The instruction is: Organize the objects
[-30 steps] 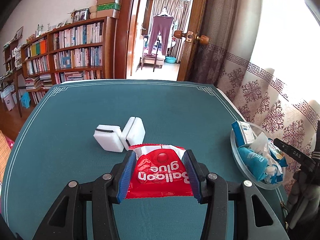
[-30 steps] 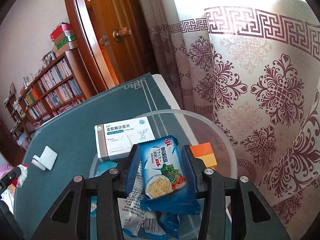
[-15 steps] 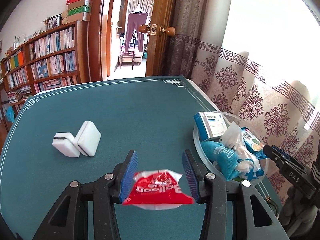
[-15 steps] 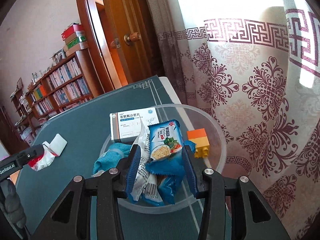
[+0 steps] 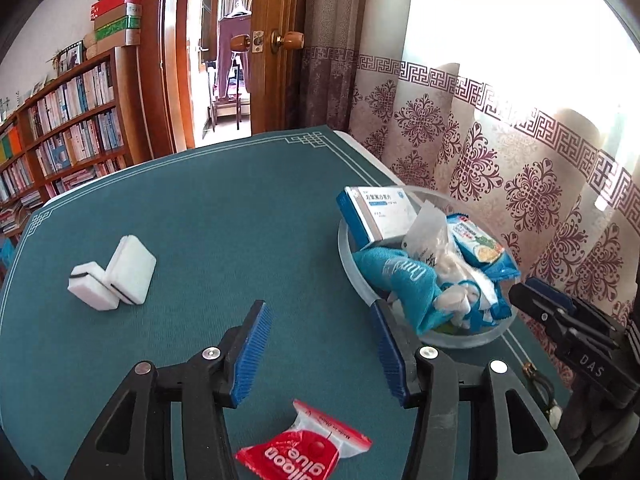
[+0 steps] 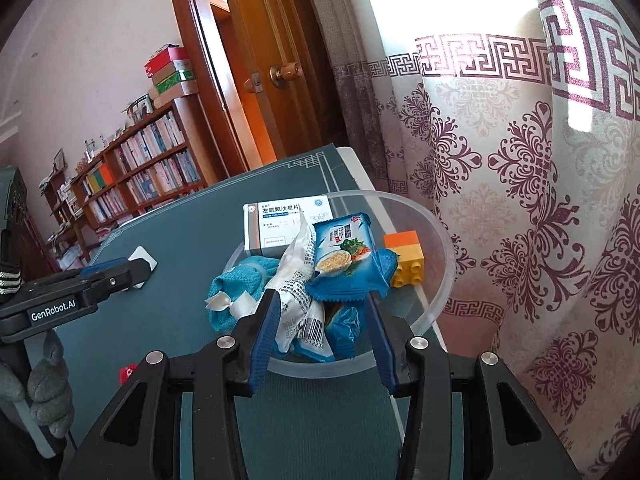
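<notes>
Blue ribbed pads line the fingers of the left gripper [image 5: 322, 344], which stand wide apart with nothing between them. The red foil "Balloon glue" sachet [image 5: 302, 454] lies flat on the green felt bench [image 5: 224, 216] at the bottom centre of the left wrist frame, below the fingers and apart from them. Two white rectangular sponge blocks [image 5: 114, 274] lean together at centre left. At centre right sits the clear round plastic bowl [image 5: 464, 338], heaped with a blue-and-white medicine box [image 5: 378, 214], a teal cloth [image 5: 404, 280] and a blue cracker packet [image 6: 346, 258].

In the right wrist view the right gripper [image 6: 322, 336] is also parted and empty, hovering at the bowl's near rim; an orange-and-yellow toy brick [image 6: 404, 258] rests inside.

Judging by this, the step in hand is gathering loose items into the bowl. Next, the left fingers likely need to drop low and close on the thin sachet's edges.
</notes>
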Action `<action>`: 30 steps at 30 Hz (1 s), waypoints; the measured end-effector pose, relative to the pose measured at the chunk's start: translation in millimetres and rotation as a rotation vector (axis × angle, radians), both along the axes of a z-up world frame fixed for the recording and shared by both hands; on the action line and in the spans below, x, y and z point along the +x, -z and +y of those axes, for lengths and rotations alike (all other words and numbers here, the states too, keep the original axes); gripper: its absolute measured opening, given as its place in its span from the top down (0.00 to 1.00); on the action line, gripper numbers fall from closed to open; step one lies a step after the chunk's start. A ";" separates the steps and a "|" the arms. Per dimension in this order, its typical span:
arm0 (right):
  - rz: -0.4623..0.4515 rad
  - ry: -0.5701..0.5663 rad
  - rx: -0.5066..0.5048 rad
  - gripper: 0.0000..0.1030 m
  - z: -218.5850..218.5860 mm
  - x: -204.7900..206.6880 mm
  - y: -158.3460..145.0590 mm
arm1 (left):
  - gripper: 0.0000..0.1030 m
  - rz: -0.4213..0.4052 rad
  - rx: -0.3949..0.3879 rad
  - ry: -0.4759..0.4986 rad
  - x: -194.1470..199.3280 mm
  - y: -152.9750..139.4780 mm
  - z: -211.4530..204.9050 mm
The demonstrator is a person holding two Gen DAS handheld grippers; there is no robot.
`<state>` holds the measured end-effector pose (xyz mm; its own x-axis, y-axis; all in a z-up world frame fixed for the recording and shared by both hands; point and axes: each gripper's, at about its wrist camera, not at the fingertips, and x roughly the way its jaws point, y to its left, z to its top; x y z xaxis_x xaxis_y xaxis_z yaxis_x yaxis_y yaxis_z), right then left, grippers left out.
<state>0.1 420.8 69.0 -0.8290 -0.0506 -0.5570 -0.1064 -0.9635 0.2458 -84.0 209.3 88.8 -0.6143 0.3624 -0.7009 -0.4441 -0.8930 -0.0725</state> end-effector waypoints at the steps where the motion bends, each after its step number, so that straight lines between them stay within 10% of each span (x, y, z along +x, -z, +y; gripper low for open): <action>1: -0.007 -0.004 -0.006 0.56 0.3 -0.3 2.5 | 0.41 -0.017 -0.012 0.007 4.1 6.5 -3.7; 18: -0.010 -0.028 -0.002 0.56 -6.6 6.1 3.4 | 0.29 -0.074 -0.165 0.145 47.0 59.4 -17.8; 23: -0.008 -0.025 -0.004 0.56 -6.6 6.5 3.1 | 0.53 -0.074 -0.188 0.144 48.8 69.0 -15.6; 30: -0.007 -0.028 -0.004 0.56 -5.9 7.7 2.6 | 0.61 -0.065 -0.161 0.130 47.4 64.6 -14.0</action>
<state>7.8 414.9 66.4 -0.8233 -0.0764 -0.5624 -0.0807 -0.9651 0.2492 -36.6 195.2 24.2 -0.5215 0.3154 -0.7928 -0.5551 -0.8311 0.0344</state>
